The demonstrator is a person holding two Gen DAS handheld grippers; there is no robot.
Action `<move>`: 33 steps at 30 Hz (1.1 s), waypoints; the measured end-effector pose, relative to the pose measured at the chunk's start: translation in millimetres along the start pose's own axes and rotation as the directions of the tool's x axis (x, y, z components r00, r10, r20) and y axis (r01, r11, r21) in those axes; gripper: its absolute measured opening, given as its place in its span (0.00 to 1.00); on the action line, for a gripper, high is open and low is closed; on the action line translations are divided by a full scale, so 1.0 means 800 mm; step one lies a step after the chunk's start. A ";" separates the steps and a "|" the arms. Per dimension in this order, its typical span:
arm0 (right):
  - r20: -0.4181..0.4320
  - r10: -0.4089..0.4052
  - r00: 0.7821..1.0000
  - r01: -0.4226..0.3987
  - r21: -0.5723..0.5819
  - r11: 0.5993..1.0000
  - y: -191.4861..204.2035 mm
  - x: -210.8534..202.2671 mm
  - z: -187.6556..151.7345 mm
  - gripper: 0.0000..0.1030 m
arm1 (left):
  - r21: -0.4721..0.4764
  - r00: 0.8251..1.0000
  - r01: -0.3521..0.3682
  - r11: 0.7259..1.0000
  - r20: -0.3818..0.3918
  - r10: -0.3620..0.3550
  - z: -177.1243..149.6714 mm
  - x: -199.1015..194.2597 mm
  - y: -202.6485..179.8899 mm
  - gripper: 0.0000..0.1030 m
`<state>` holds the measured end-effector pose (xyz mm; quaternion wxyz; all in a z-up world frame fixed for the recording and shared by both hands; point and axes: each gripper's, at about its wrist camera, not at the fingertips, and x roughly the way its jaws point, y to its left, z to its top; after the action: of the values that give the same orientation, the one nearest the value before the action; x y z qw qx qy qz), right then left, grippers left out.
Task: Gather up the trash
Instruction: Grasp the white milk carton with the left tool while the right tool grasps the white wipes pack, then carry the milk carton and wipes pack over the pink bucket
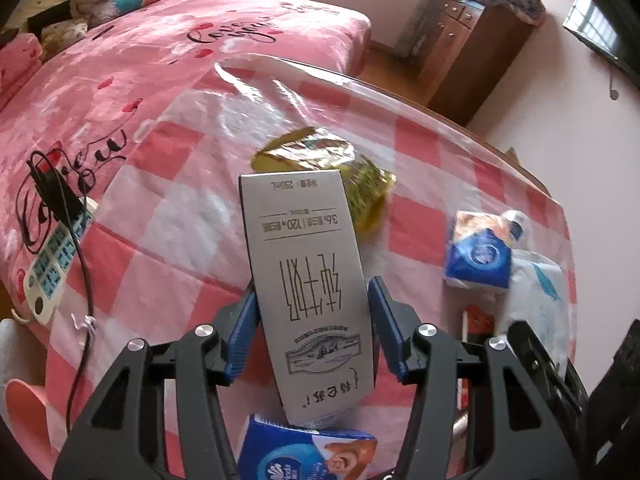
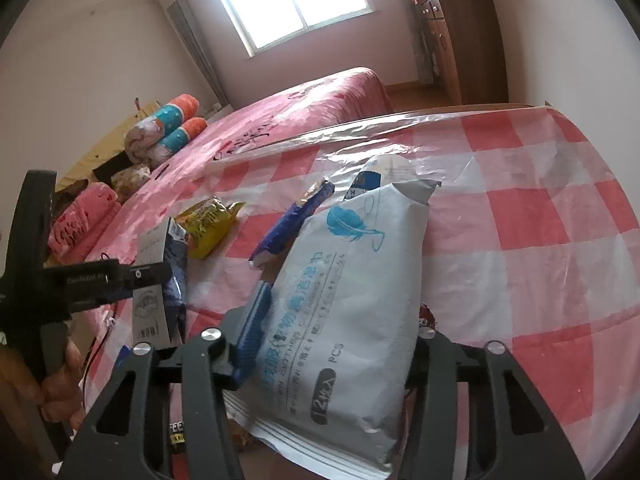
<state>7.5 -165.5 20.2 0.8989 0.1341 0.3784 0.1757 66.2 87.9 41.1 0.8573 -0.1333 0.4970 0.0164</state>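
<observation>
Grey milk carton (image 1: 308, 292) pinched in left tool (image 1: 312, 328); wet-wipes pack (image 2: 340, 320) clamped in right tool (image 2: 332, 344), beside carton. Pick-up step; next needed lift toward bin, unseen.

Crowded near edge, open far side of the table

The near part of the checked table (image 2: 560, 216) is taken up by a grey carton (image 1: 308, 292), a blue tissue pack (image 1: 478, 258), a white wipes pouch (image 2: 352, 300) and a yellow wrapper (image 1: 320, 156) lying close together. Bare cloth is seen to the right and behind them. At the left, a cable (image 1: 82, 264) and a power strip (image 1: 52, 264) are lying.
</observation>
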 end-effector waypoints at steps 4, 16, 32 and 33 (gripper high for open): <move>0.022 0.015 1.000 -0.015 -0.001 1.000 -0.002 -0.012 -0.005 0.38 | 0.012 1.000 0.028 1.000 0.004 -0.028 -0.010 -0.009 -0.005 0.53; 0.123 0.029 0.992 -0.032 0.023 0.999 -0.016 -0.048 -0.018 0.29 | 0.039 0.988 0.144 0.989 0.047 -0.146 -0.033 -0.054 -0.011 0.52; 0.162 0.092 0.983 -0.102 0.056 0.993 -0.012 -0.085 -0.038 0.22 | 0.057 0.956 0.261 0.964 0.125 -0.266 -0.062 -0.124 0.013 0.52; 0.161 0.101 0.982 -0.112 0.062 0.992 -0.012 -0.087 -0.037 0.21 | 0.062 0.954 0.266 0.962 0.128 -0.272 -0.064 -0.129 0.015 0.52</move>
<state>-57.1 -200.1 40.0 0.9099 0.1992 0.3046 0.1988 -31.8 97.8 103.0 0.8860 -0.1794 0.4151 -0.1024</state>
